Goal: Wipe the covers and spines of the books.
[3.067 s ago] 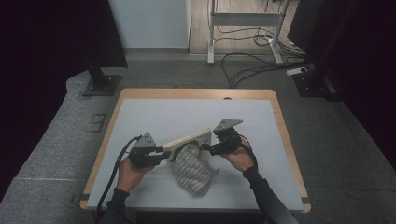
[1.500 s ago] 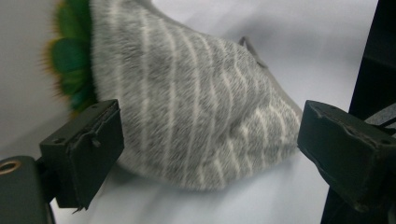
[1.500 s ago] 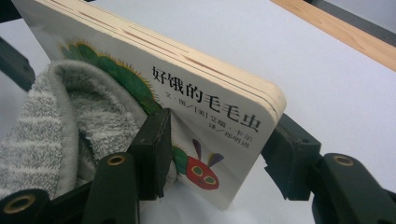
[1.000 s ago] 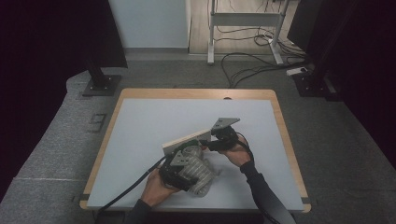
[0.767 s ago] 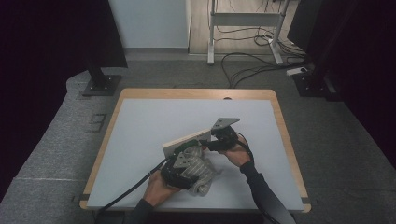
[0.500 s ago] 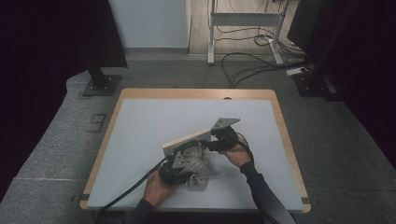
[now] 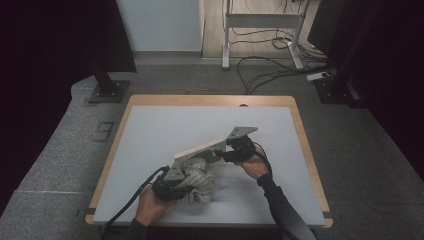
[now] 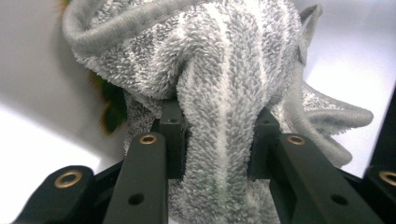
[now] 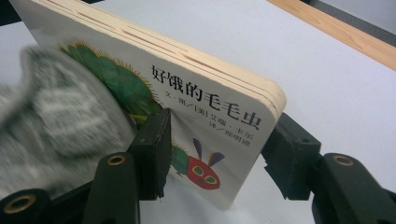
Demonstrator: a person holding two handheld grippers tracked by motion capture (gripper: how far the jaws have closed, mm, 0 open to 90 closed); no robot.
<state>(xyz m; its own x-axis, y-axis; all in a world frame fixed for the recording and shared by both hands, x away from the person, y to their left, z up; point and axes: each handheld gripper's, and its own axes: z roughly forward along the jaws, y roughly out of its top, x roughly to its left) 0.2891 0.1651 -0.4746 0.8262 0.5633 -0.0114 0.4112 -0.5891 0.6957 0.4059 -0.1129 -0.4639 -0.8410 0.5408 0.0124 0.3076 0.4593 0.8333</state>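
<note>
- The table [image 7: 150,130] has a pale grey top with a light wooden edge; it stands on grey carpet.
- Beyond its far edge are a white wall panel, a metal frame [image 7: 262,30] with loose cables [image 7: 270,75] on the floor, and a dark stand base [image 7: 107,92] at the left.
- The room at both sides is dark.
- The towel [image 7: 197,180], grey with white stripes, lies bunched on the near middle of the table, under the low end of the book [image 7: 200,149].
- The left gripper [image 7: 172,186] is clenched on a fold of the towel; in the left gripper view its jaws pinch the thick pile [image 8: 219,140] from both sides.
- The right gripper [image 7: 225,154] clamps the board book by one end; in the right gripper view its jaws press the cover [image 9: 205,135] and the back.
- The book is held tilted off the table, its caterpillar cover facing down toward the towel, which touches it.
- The table to the left and far side of the hands is bare grey.
</note>
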